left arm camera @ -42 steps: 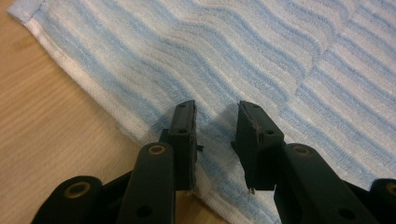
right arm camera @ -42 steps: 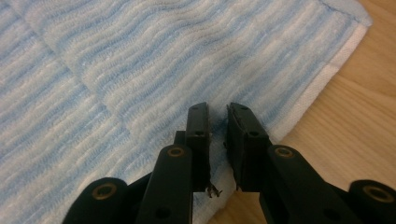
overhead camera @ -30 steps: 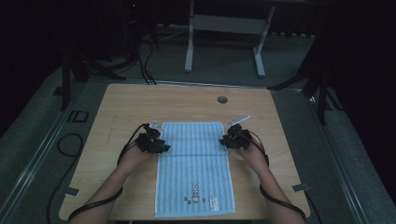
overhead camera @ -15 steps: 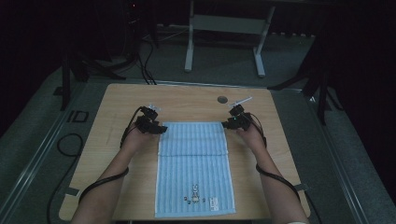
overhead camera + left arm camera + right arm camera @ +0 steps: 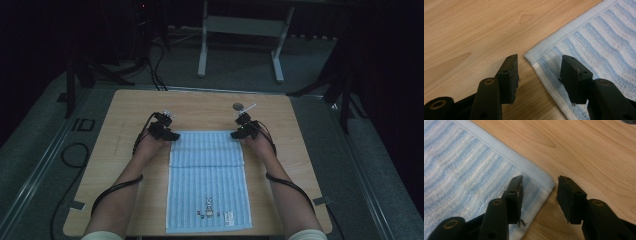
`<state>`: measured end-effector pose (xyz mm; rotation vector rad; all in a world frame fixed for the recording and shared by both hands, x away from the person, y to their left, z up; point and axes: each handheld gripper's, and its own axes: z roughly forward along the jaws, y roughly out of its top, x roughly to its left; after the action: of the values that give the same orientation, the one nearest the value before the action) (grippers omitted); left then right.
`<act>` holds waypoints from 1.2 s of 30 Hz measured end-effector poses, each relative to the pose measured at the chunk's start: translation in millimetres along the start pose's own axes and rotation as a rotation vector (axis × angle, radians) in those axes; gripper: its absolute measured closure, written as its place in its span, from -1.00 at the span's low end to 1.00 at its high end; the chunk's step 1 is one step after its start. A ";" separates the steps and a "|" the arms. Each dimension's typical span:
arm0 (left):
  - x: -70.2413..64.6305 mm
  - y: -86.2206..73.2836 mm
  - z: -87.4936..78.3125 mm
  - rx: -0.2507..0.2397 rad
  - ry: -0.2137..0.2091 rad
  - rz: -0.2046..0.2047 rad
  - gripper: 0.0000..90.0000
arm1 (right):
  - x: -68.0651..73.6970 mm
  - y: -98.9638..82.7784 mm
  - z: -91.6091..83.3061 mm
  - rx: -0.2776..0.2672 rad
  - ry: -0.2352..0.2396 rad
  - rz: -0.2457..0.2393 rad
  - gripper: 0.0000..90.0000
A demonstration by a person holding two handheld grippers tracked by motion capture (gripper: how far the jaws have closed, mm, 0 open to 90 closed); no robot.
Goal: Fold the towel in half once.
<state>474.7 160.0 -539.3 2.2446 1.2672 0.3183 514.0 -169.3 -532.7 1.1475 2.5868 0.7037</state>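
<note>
Both grippers at far corners of towel, jaws spread, nothing pinched.

High view: striped blue towel [image 5: 207,177] flat on wood counter [image 5: 125,115]; left gripper [image 5: 167,134] & right gripper [image 5: 239,133] at its far corners; dark round disc [image 5: 238,106] just beyond right one, nothing in between. Left gripper view: left jaws have just been opening, straddle towel corner [image 5: 534,56], no contact. Right gripper view: right jaws have just been closing, corner [image 5: 547,183] between them, not pressed.
</note>
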 end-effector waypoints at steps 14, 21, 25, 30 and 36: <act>-14.7 8.9 -1.2 -0.032 -0.099 0.046 0.93 | 5.3 2.0 -7.2 0.009 0.011 -0.044 0.88; -6.3 32.4 -35.6 -0.136 -0.102 0.025 0.94 | -5.4 22.6 -45.2 -0.091 0.010 -0.032 0.88; -4.1 51.5 -62.2 -0.207 -0.086 0.028 0.93 | -9.5 42.2 -72.8 -0.148 -0.014 -0.040 0.88; -3.6 70.8 -97.6 -0.294 -0.077 0.040 0.93 | -12.2 64.9 -109.9 -0.217 -0.037 -0.059 0.88; -0.3 91.9 -135.3 -0.357 -0.050 0.045 0.93 | -19.2 82.4 -149.6 -0.288 -0.066 -0.057 0.88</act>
<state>479.8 167.3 -376.0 1.9655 1.0419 0.4625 521.5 -185.9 -361.7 0.9853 2.3569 0.9699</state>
